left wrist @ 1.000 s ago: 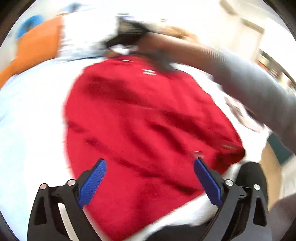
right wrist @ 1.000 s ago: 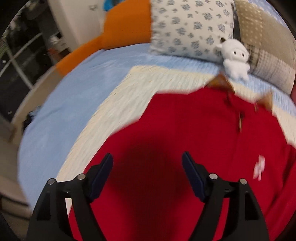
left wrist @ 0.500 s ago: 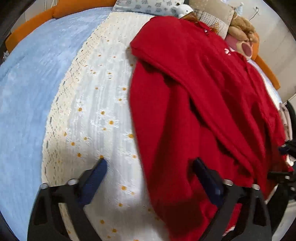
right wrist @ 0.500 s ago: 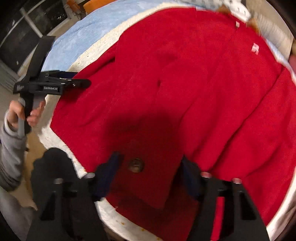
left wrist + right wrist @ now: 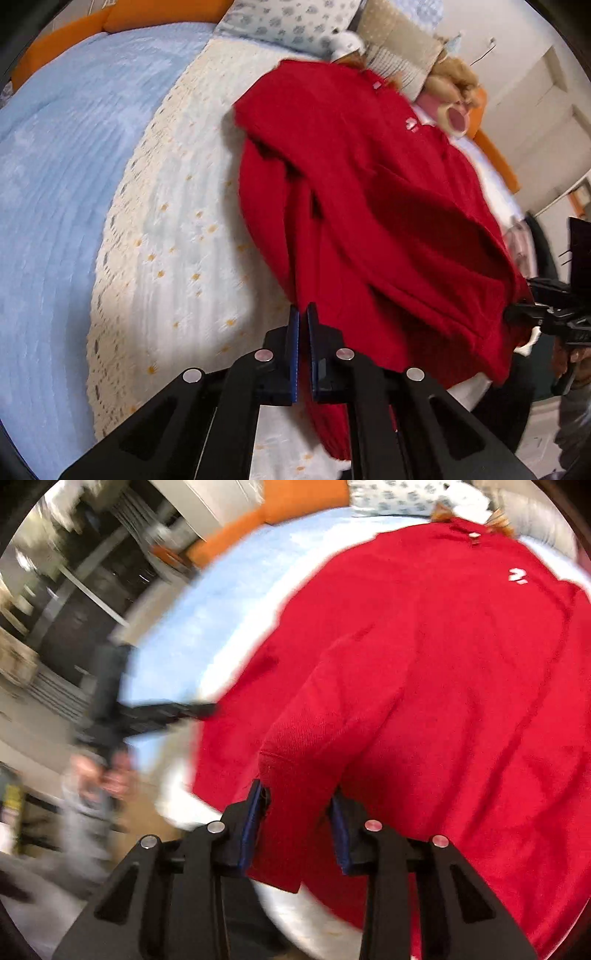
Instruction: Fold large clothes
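A large red sweater (image 5: 373,206) lies on the bed, over a white daisy-print cover (image 5: 177,236). My left gripper (image 5: 303,317) is shut on the sweater's left bottom edge, the cloth pinched thin between the blue pads. In the right wrist view the sweater (image 5: 443,672) fills the frame, a small white logo near its collar. My right gripper (image 5: 299,801) is shut on a thick fold of the sweater's hem. The left gripper (image 5: 162,712) shows blurred at the sweater's far left edge, and the right gripper (image 5: 546,314) shows at the right edge of the left wrist view.
A light blue blanket (image 5: 55,166) covers the bed's left side. Patterned pillows (image 5: 291,22), a white plush toy (image 5: 347,42) and a brown stuffed animal (image 5: 454,81) sit at the head. An orange bed frame (image 5: 280,506) borders the mattress. Dark shelving (image 5: 74,583) stands beyond the bed.
Both grippers were open over the sweater. Now both have closed on its bottom edge, left on the left corner and right on a bunched fold of hem.
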Demonstrator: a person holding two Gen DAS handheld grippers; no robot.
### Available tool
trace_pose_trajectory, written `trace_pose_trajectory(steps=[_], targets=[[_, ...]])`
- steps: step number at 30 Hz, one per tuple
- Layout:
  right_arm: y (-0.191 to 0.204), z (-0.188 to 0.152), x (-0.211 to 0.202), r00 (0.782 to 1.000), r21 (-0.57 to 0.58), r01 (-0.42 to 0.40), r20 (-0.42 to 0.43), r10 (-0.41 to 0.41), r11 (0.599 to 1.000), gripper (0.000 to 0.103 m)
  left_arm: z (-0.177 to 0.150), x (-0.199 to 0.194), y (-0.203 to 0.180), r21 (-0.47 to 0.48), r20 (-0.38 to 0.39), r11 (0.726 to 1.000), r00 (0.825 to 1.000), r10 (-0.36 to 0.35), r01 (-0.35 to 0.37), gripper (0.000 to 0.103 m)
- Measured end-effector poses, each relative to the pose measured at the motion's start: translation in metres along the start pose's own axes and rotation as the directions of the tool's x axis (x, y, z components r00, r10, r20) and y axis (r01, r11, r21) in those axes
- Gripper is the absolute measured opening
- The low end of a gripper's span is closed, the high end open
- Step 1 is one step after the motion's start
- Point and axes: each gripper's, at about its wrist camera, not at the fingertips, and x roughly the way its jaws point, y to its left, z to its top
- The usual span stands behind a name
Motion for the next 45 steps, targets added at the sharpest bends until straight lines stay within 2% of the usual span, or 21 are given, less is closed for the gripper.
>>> trace_pose_trajectory(steps=[2, 4, 5, 7, 8, 10, 12, 14, 16, 20, 22, 24, 27, 28, 31, 34, 37, 38, 40, 42, 45], targets=[[0.003, -0.008, 0.011, 0.985, -0.059, 0.169, -0.025, -0.171, 0.984, 0.052, 0.005, 0.013, 0.011, 0.019, -0.022, 0.998, 0.998, 0.056, -0.056, 0.009], [0.015, -0.013, 0.009, 0.967, -0.097, 0.253, 0.002, -0.254, 0.963, 0.059, -0.007, 0.015, 0.011, 0.026, -0.03, 0.997, 0.997, 0.07, -0.069, 0.011], [0.028, -0.014, 0.002, 0.952, -0.124, 0.307, 0.052, -0.302, 0.944, 0.063, -0.013, 0.012, 0.015, 0.014, -0.029, 0.998, 0.998, 0.06, -0.06, 0.013], [0.057, -0.012, -0.012, 0.922, -0.17, 0.378, 0.158, -0.353, 0.91, 0.071, -0.022, 0.004, 0.022, -0.025, -0.016, 0.999, 0.999, 0.032, -0.033, 0.034], [0.078, -0.011, -0.02, 0.911, -0.199, 0.388, 0.23, -0.342, 0.9, 0.078, -0.024, -0.001, 0.027, -0.042, -0.003, 0.999, 1.0, 0.026, -0.027, 0.038], [0.107, -0.01, -0.018, 0.929, -0.253, 0.324, 0.266, -0.256, 0.911, 0.079, -0.025, -0.008, 0.041, -0.083, 0.022, 0.997, 1.0, -0.005, 0.007, 0.047], [0.137, -0.006, 0.008, 0.97, -0.324, 0.199, 0.199, -0.139, 0.925, 0.073, -0.029, -0.014, 0.052, -0.124, 0.035, 0.992, 0.999, -0.021, 0.025, 0.049], [0.159, 0.004, 0.052, 0.988, -0.387, 0.144, 0.103, -0.113, 0.911, 0.063, -0.033, -0.017, 0.064, -0.155, 0.039, 0.988, 0.999, 0.01, -0.003, 0.05], [0.171, 0.009, 0.093, 0.992, -0.441, 0.116, 0.01, -0.124, 0.89, 0.06, -0.04, -0.023, 0.074, -0.18, 0.049, 0.984, 0.999, -0.002, 0.01, 0.056], [0.167, 0.022, 0.138, 0.963, -0.509, 0.195, -0.061, -0.261, 0.838, 0.06, -0.049, -0.031, 0.088, -0.211, 0.052, 0.978, 0.999, 0.008, 0.003, 0.058], [0.158, 0.024, 0.15, 0.964, -0.49, 0.151, -0.121, -0.239, 0.858, 0.054, -0.047, -0.033, 0.095, -0.236, 0.063, 0.972, 0.998, -0.009, 0.024, 0.058], [0.153, 0.019, 0.152, 0.966, -0.469, 0.121, -0.147, -0.212, 0.875, 0.041, -0.047, -0.036, 0.101, -0.255, 0.074, 0.966, 0.997, -0.034, 0.052, 0.058], [0.136, 0.023, 0.134, 0.98, -0.399, 0.064, -0.148, -0.133, 0.915, 0.029, -0.031, -0.031, 0.103, -0.219, 0.041, 0.976, 0.999, 0.01, -0.001, 0.059], [0.127, 0.024, 0.125, 0.985, -0.349, 0.027, -0.151, -0.084, 0.937, 0.028, -0.022, -0.03, 0.103, -0.204, 0.03, 0.978, 0.999, 0.041, -0.034, 0.06], [0.1, 0.032, 0.101, 0.989, -0.2, -0.079, -0.137, 0.052, 0.977, 0.023, 0.017, -0.029, 0.105, -0.201, 0.055, 0.979, 0.998, 0.017, -0.006, 0.063], [0.075, 0.036, 0.079, 0.983, -0.097, -0.161, -0.109, 0.151, 0.982, 0.02, 0.064, -0.02, 0.106, -0.227, 0.092, 0.968, 0.992, -0.086, 0.105, 0.071], [0.051, 0.034, 0.057, 0.968, -0.002, -0.243, -0.069, 0.242, 0.97, 0.018, 0.116, 0.001, 0.107, -0.218, 0.142, 0.947, 0.968, -0.209, 0.236, 0.075], [0.041, 0.033, 0.051, 0.959, 0.027, -0.276, -0.057, 0.277, 0.961, 0.018, 0.131, 0.008, 0.108, -0.216, 0.151, 0.949, 0.968, -0.201, 0.231, 0.075], [0.031, 0.032, 0.048, 0.956, 0.049, -0.287, -0.045, 0.289, 0.957, 0.017, 0.168, 0.029, 0.11, -0.202, 0.152, 0.967, 0.98, -0.128, 0.158, 0.075], [0.021, 0.027, 0.044, 0.951, 0.061, -0.306, -0.033, 0.309, 0.95, 0.017, 0.196, 0.049, 0.11, -0.177, 0.135, 0.976, 0.986, -0.1, 0.123, 0.075], [0.013, 0.025, 0.044, 0.939, 0.066, -0.342, -0.008, 0.343, 0.937, 0.017, 0.23, 0.082, 0.113, -0.195, 0.072, 0.973, 0.991, -0.108, 0.121, 0.075]])
